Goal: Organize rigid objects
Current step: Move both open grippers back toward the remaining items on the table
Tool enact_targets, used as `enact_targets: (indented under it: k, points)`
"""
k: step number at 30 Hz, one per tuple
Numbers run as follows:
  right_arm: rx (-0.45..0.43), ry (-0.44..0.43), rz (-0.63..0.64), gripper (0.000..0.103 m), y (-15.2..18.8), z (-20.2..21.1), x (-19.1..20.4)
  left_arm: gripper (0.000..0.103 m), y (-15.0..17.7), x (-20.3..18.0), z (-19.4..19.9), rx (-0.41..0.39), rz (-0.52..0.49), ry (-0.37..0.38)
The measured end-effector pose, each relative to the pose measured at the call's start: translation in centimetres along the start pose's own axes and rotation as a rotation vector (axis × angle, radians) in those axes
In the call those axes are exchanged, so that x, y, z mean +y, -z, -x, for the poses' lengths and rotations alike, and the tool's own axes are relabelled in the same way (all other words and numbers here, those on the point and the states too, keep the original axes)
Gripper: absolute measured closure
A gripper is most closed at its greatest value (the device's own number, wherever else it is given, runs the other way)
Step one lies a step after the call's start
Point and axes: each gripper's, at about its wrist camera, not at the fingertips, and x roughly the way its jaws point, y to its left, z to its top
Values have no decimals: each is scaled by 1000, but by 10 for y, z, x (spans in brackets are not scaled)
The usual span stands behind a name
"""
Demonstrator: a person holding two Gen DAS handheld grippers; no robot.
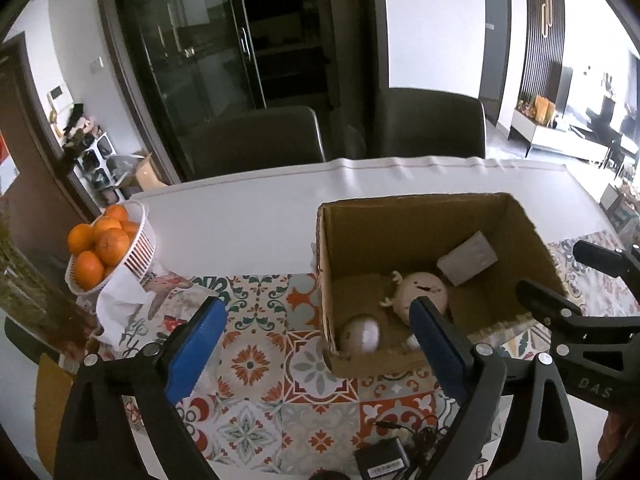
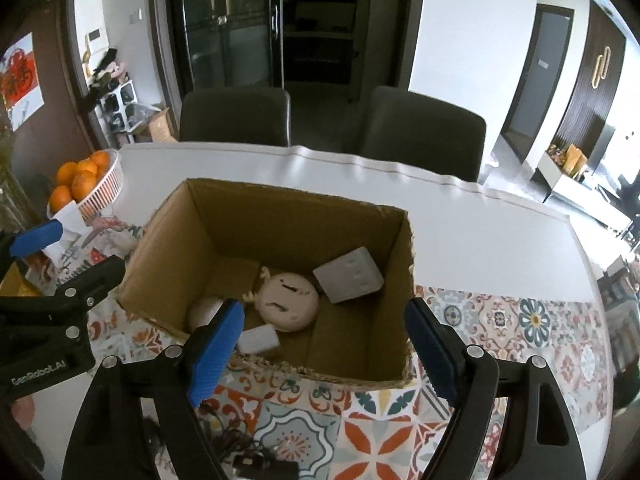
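Observation:
An open cardboard box (image 1: 404, 236) (image 2: 280, 216) stands on the patterned mat. Inside lie a round beige toy with antlers (image 1: 424, 292) (image 2: 288, 300), a grey square block (image 1: 468, 258) (image 2: 348, 276), a white rounded object (image 1: 360, 334) (image 2: 204, 310) and a small white adapter (image 2: 258, 340). My left gripper (image 1: 316, 308) (image 2: 80, 248) is open above the box's near-left corner, holding nothing. My right gripper (image 2: 324, 308) (image 1: 552, 268) is open over the box's near wall, also holding nothing. A black power adapter with its cable (image 1: 380, 460) (image 2: 260, 464) lies on the mat below both grippers.
A white basket of oranges (image 1: 140, 236) (image 2: 108, 184) stands at the table's left end, with white paper (image 1: 120, 304) beside it. The patterned mat (image 1: 280, 360) covers the near half of the white table (image 1: 240, 216). Two dark chairs (image 1: 260, 136) stand behind the far edge.

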Motion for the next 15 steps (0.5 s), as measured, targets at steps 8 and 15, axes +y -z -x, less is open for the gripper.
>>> enact_targets:
  k: [8,15]
  points:
    - [-74,-5,-13,21,17,42,9,8,15,6,33,-41,29,7]
    - [-114,-11,-16,21,36,66,15,8,33,5,53,-51,25,1]
